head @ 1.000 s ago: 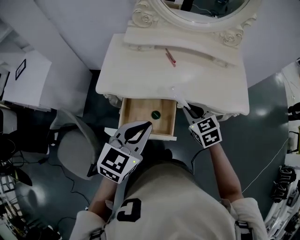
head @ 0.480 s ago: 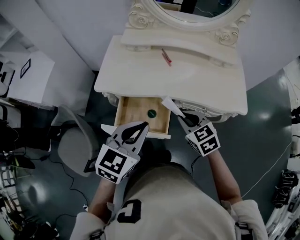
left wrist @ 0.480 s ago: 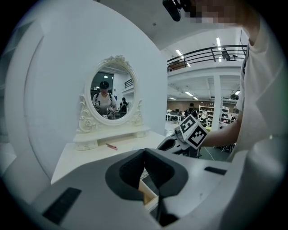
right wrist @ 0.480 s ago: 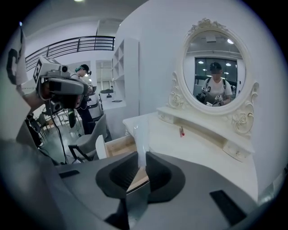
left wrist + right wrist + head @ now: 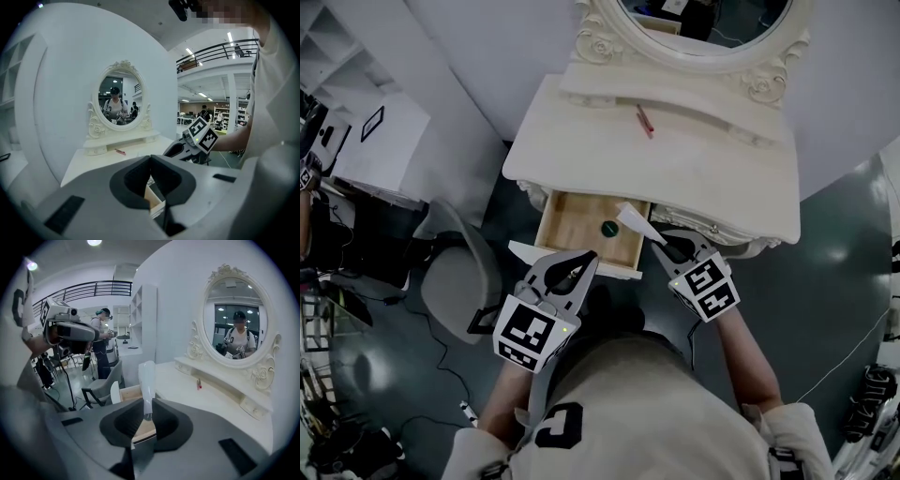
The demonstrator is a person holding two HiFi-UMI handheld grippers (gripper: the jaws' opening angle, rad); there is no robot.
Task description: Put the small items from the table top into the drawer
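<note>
White tube (image 5: 633, 222) in head view: clamped by right gripper (image 5: 663, 242) at right edge of open drawer (image 5: 572, 230); green disc (image 5: 608, 228) inside; red stick (image 5: 645, 120) on table (image 5: 722, 169).
Left gripper view: left gripper (image 5: 150, 159) jaws pressed together, nothing between.
Right gripper view: jaws pinch tube end.

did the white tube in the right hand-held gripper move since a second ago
Yes. The right hand-held gripper has carried the white tube leftward in the head view, from over the table top to above the right corner of the drawer.
</note>
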